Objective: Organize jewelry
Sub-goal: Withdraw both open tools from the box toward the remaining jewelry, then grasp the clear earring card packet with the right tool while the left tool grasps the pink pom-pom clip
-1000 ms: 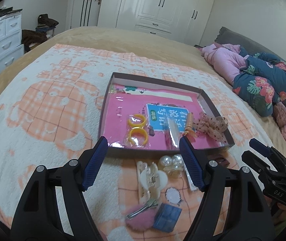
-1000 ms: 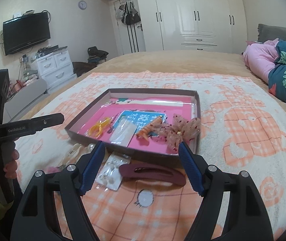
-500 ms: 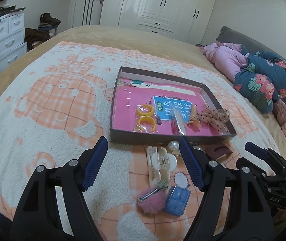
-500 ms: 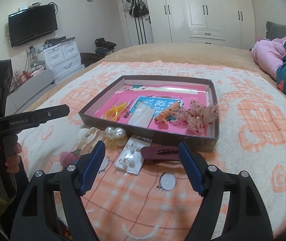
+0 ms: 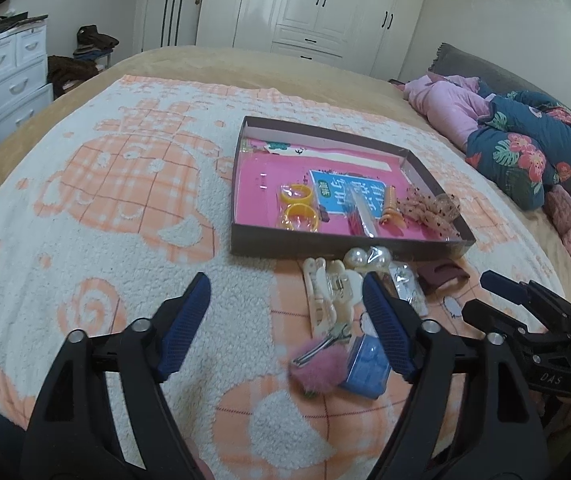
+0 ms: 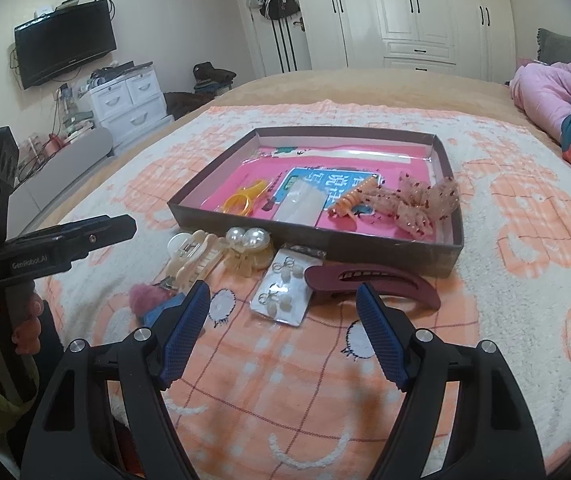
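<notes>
A shallow dark box with a pink lining lies on the blanket. It holds yellow rings, an orange spiral clip and a lace bow. In front of it lie a cream claw clip, a pearl clip, a pink pom-pom clip and a small blue box. My left gripper hovers over these; its jaws are opening and its pads press on nothing. My right gripper is open above an earring card, beside a maroon claw clip.
The orange-and-white blanket covers the bed. Pink and floral bedding is piled at the right. White drawers and a wall TV stand left of the bed, and a wardrobe stands behind it.
Both views have drawn back from the box, so more of the loose pieces in front of it show. Neither gripper has taken hold of anything.
</notes>
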Demonstrator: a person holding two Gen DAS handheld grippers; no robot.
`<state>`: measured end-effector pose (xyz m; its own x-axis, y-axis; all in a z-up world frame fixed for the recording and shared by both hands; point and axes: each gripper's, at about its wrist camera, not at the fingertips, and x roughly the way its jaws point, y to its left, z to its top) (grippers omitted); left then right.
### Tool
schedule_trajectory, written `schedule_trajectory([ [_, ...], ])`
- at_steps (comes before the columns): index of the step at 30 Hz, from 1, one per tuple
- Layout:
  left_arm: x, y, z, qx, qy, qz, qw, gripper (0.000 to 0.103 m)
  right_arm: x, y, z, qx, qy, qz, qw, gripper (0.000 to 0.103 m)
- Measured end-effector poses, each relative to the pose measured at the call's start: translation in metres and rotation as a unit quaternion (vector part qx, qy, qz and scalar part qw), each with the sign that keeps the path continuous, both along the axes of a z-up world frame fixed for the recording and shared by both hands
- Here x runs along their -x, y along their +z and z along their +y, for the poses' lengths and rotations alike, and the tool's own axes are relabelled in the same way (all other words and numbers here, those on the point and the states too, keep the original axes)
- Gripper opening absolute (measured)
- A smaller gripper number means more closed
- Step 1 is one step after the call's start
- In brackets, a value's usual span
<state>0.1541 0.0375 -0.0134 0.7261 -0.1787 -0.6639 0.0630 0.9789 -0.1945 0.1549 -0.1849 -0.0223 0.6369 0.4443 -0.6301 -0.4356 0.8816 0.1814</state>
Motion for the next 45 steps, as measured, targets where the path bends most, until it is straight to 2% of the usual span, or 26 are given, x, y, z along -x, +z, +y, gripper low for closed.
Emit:
schedule_trajectory([
  [7, 0.006, -0.006, 0.003, -0.002, -0.003, 0.004, 1.0000, 0.075, 0.001, -0.005, 0.008, 0.004, 0.006, 0.007, 1.000, 0.073],
  [9, 0.008, -0.008, 0.004, -0.003, -0.003, 0.005, 1.0000, 0.085, 0.000, -0.006, 0.010, 0.005, 0.007, 0.010, 1.000, 0.073],
  [15, 0.011, -0.013, 0.008, -0.006, -0.004, 0.010, 0.9999, 0.090, -0.002, -0.011, 0.015, 0.008, 0.007, 0.019, 1.000, 0.073],
  [26, 0.016, -0.027, 0.009, -0.018, -0.024, 0.028, 0.9991, 0.091, -0.013, -0.023, 0.020, 0.006, -0.004, 0.050, 0.999, 0.073],
  [31, 0.017, -0.035, 0.012, -0.006, -0.030, 0.039, 0.9987, 0.091, -0.020, -0.031, 0.022, 0.005, -0.008, 0.073, 0.997, 0.073],
  [33, 0.015, -0.039, 0.012, -0.001, -0.035, 0.045, 0.9984, 0.089, -0.023, -0.035, 0.023, 0.001, -0.009, 0.084, 0.996, 0.071],
  [37, 0.012, -0.044, 0.011, 0.016, -0.048, 0.051, 0.9974, 0.083, -0.031, -0.042, 0.026, -0.005, -0.018, 0.100, 0.995, 0.062],
  [42, 0.009, -0.047, 0.006, 0.023, -0.065, 0.050, 0.9964, 0.071, -0.036, -0.045, 0.033, 0.000, -0.025, 0.101, 0.995, 0.054],
  [45, 0.006, -0.049, 0.002, 0.024, -0.074, 0.050, 0.9957, 0.067, -0.038, -0.048, 0.038, 0.014, -0.029, 0.096, 0.995, 0.045],
])
